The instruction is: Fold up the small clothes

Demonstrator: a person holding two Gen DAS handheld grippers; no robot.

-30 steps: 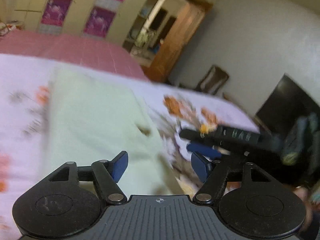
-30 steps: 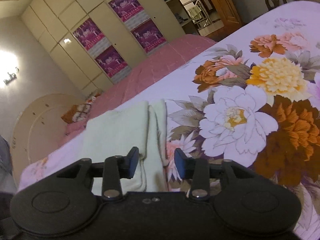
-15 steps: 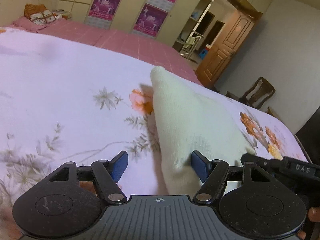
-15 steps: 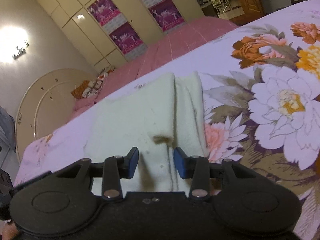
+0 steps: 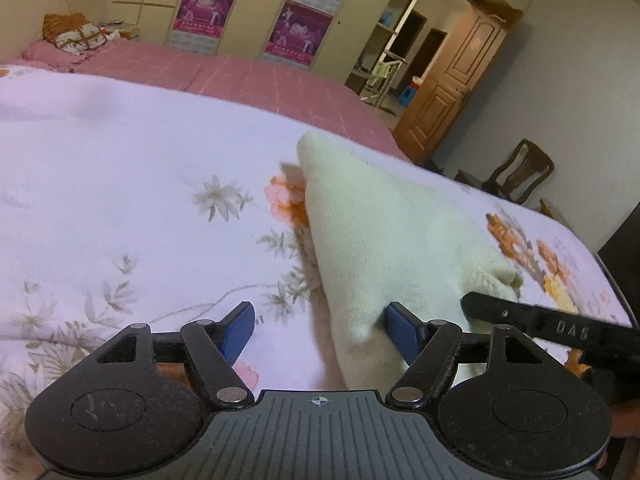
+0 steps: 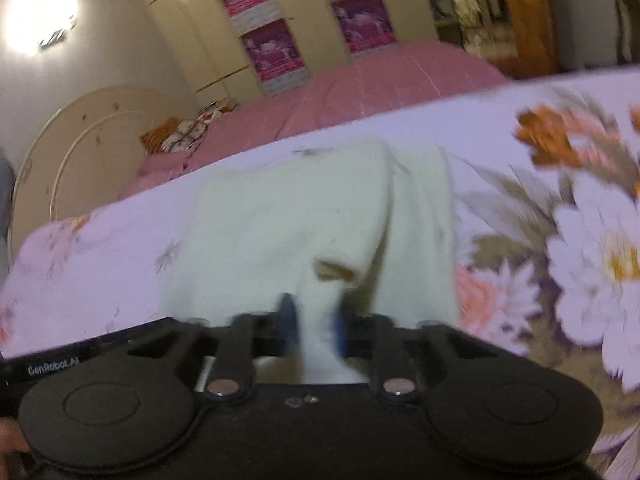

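Note:
A cream knitted garment (image 5: 380, 232) lies folded on the floral bedspread (image 5: 120, 184). My left gripper (image 5: 320, 330) is at the garment's near left corner. Its jaws stand wide and are opening, and the cloth edge rests against the right pad (image 5: 402, 332) with nothing pinched. The black arm of my right gripper (image 5: 560, 328) reaches in at the garment's right corner. In the right wrist view, the right gripper (image 6: 314, 322) is closing. Its blue pads squeeze a raised fold of the garment (image 6: 288, 220). The left gripper's body (image 6: 52, 364) shows at the left edge.
Beyond the floral bedspread (image 6: 540, 200) lies a pink cover (image 5: 240, 76) with a pillow (image 5: 72, 36) by the headboard. Wardrobes (image 5: 248, 4) line the far wall. A wooden door (image 5: 452, 92) and a chair (image 5: 520, 176) stand to the right.
The left gripper swung to the garment's left corner and dropped closer. The right gripper moved in over the garment's near edge, rolled, and its pads closed on a fold of cloth.

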